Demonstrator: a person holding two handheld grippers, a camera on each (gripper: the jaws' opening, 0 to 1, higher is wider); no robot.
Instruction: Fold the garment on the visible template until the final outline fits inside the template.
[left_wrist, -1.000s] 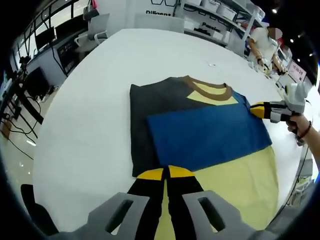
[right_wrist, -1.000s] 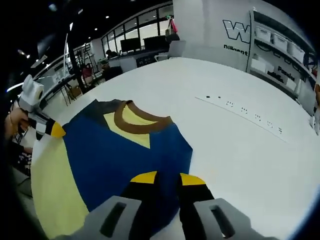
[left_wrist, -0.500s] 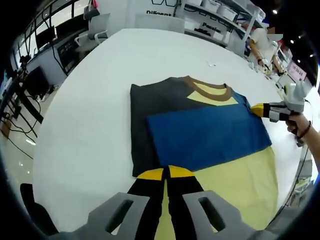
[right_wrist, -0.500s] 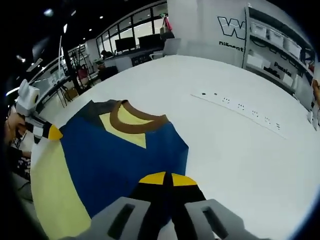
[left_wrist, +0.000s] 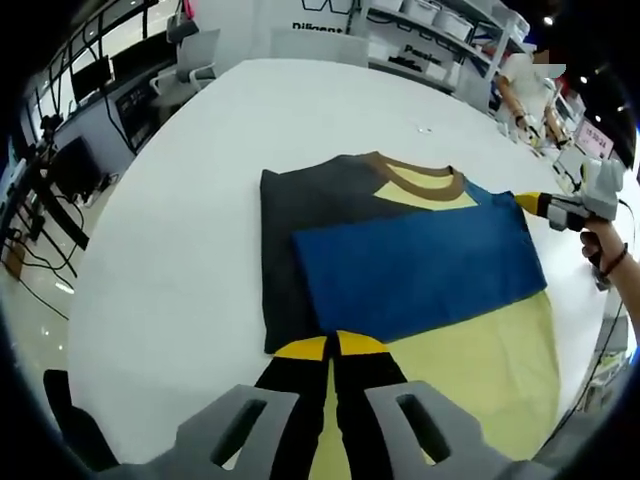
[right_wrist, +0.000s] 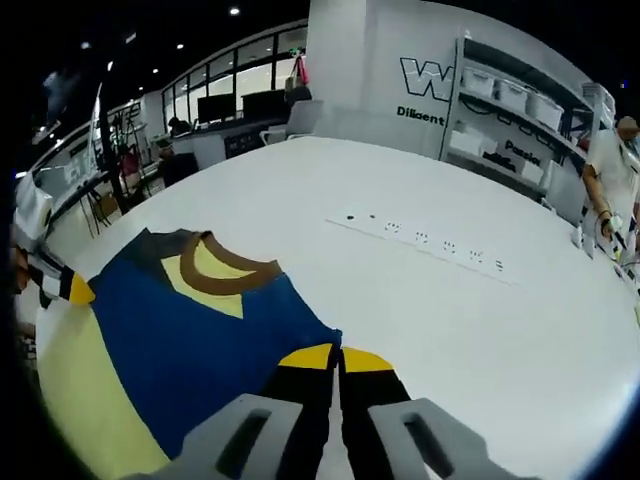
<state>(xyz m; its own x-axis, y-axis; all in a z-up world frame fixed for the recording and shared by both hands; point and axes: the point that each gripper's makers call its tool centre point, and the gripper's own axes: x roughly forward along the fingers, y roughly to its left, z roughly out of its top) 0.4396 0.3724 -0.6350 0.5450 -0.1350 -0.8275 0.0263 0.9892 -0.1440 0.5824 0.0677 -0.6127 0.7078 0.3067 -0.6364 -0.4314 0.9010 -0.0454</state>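
Right claw (right_wrist: 338, 357) has pinched the garment (left_wrist: 400, 260) edge; left claw (left_wrist: 330, 345) clamped too.

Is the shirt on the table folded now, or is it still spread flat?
Partly folded. In the left gripper view a blue panel of the shirt lies doubled over its grey and yellow parts, with the brown collar uncovered at the far end.

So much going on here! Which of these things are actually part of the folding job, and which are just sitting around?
Part of the job:
- garment, folded, blue and dark grey with a brown collar
- yellow template under it
- left gripper and right gripper, both shut on the garment's edge
- white table

Just around:
- shelves with bins
- desks with monitors
- a person standing
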